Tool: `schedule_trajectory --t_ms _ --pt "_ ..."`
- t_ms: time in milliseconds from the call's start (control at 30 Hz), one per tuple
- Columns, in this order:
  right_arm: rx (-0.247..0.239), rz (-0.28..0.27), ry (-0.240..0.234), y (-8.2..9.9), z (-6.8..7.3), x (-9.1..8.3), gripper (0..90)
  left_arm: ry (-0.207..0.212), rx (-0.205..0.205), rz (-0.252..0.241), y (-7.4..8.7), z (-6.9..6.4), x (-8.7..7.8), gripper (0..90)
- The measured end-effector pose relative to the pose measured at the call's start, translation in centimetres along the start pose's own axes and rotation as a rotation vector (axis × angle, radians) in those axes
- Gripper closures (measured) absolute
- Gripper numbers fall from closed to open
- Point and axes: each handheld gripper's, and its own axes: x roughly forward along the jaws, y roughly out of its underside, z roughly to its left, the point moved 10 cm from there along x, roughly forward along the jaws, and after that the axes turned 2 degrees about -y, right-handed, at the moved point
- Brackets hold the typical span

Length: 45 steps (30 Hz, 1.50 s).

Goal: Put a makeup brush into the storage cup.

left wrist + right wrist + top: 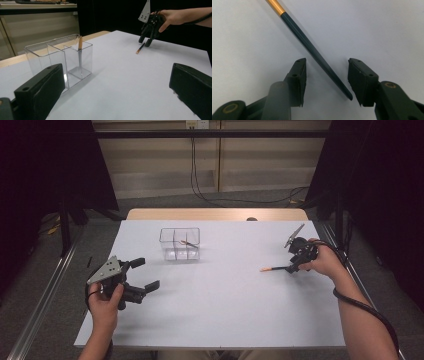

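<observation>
A: The right gripper is down at the table, with its jaws on both sides of the thin dark end of the stick. The jaws are half spread; the pads do not press on it yet.

B: And the stick lies flat, on the right part of the table, well apart from the clear box?

A: Yes. Its orange end points toward the box. One similar stick already stands in a compartment there, leaning on the wall.

B: So what can go wrong?

A: I think the grip is risky. The stick crosses the gap at an angle, and its tip sits very close to one pad — so one pad could touch first and push it sideways, and it may roll or spin away.

B: Also, the tapered end is thin and probably slippery.

A: Right. Held only at the tip, the long orange part could hang down and swing, then hit the box rim when it goes in.

B: The left gripper?

A: Spread wide, holding nothing, near the front left of the table — it cannot steady the box from there.
</observation>
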Motion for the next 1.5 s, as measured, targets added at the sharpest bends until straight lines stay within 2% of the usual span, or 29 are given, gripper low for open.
schedule_trajectory --t_ms 133,400,567,1000,1167,1367,1433,1500 --pt "0.024 -0.001 -0.001 0.0 0.0 0.0 53.5 -0.001 0.002 0.003 0.0 0.0 0.0 0.0" --pt "0.009 0.014 -0.017 0.1 0.2 0.2 56.7 -0.002 0.002 0.003 0.0 0.0 0.0 0.0" --pt "0.013 0.018 -0.036 0.1 0.4 0.2 64.9 -0.002 0.004 0.004 0.0 0.0 0.0 0.0" --pt "0.001 0.050 -0.047 0.0 0.7 0.2 71.3 -0.007 0.007 0.002 -0.1 0.1 -0.1 0.0" --pt "0.017 0.054 -0.051 0.0 0.8 0.2 74.8 -0.008 0.006 0.001 -0.1 0.1 -0.1 0.0" --pt "0.032 0.062 -0.064 0.0 1.2 0.2 84.5 -0.012 0.005 0.001 -0.1 0.1 -0.2 0.3" --pt "0.052 0.066 -0.064 0.0 1.2 0.2 84.6 -0.011 0.004 0.002 -0.1 0.1 -0.2 0.3" --pt "0.050 0.068 -0.060 0.0 1.2 0.3 84.6 -0.012 0.010 0.004 0.0 0.1 -0.2 0.3"
